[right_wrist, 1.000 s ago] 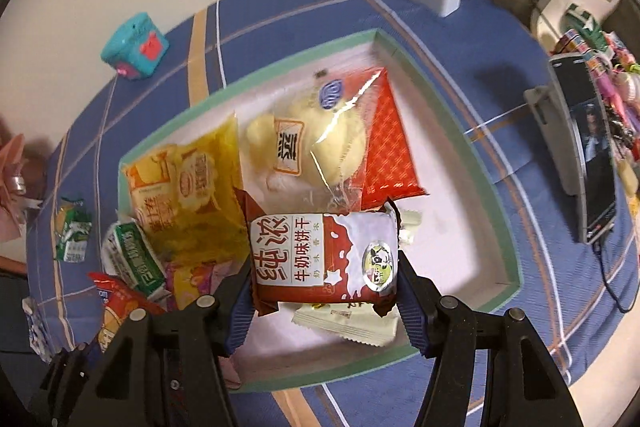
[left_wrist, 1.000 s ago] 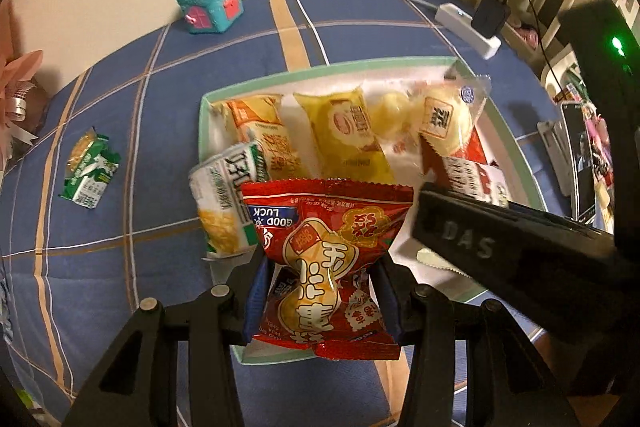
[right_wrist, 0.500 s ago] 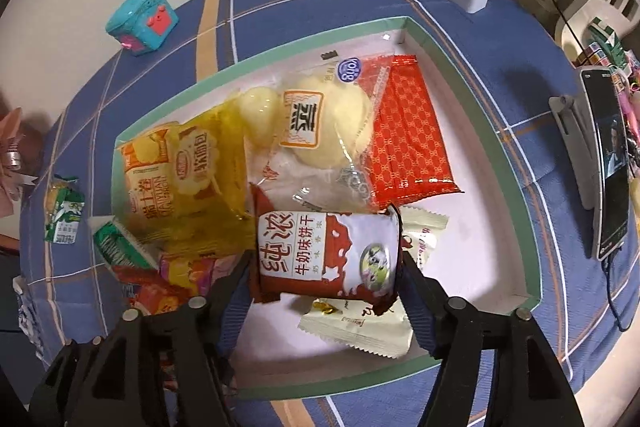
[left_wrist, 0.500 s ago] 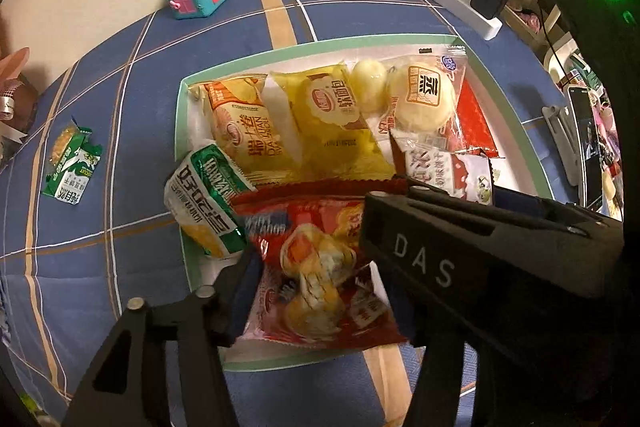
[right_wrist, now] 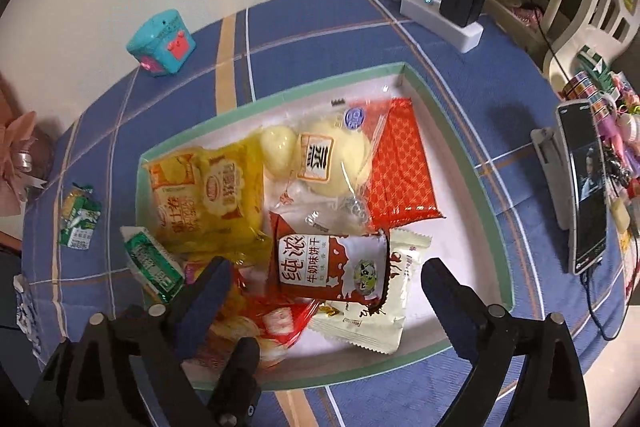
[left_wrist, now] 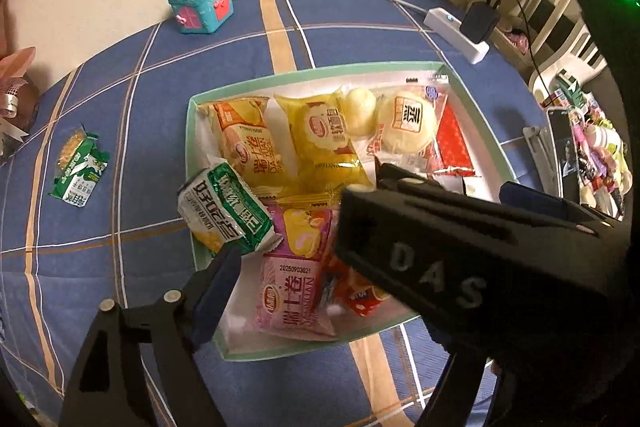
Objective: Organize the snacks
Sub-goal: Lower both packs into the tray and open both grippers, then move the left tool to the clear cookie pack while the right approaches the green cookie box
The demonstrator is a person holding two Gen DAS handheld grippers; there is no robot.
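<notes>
A white tray with a green rim (left_wrist: 312,73) (right_wrist: 280,99) holds several snack packs. The jaws of my right gripper (right_wrist: 324,287) are opening wide. The red-and-white milk biscuit pack (right_wrist: 332,263) lies loose between them on a cream pack (right_wrist: 368,315). My left gripper (left_wrist: 316,267) is opening too. Only its left finger (left_wrist: 216,275) shows, because the right gripper's black body (left_wrist: 460,267) covers the other. The red snack bag (left_wrist: 360,295) (right_wrist: 276,319) lies free in the tray beside a pink pack (left_wrist: 296,287). A green-and-white pack (left_wrist: 224,215) leans on the tray's left rim.
A small green pack (left_wrist: 76,171) (right_wrist: 78,223) lies on the blue checked cloth left of the tray. A teal toy box (left_wrist: 200,3) stands at the back. A power strip (right_wrist: 440,21) sits at the back right, and a phone on a stand (right_wrist: 584,187) to the right.
Both grippers were shut on packs and have opened. The red bag dropped into the tray and the milk biscuit pack settled on the cream pack. The right gripper's body now crosses the left view.
</notes>
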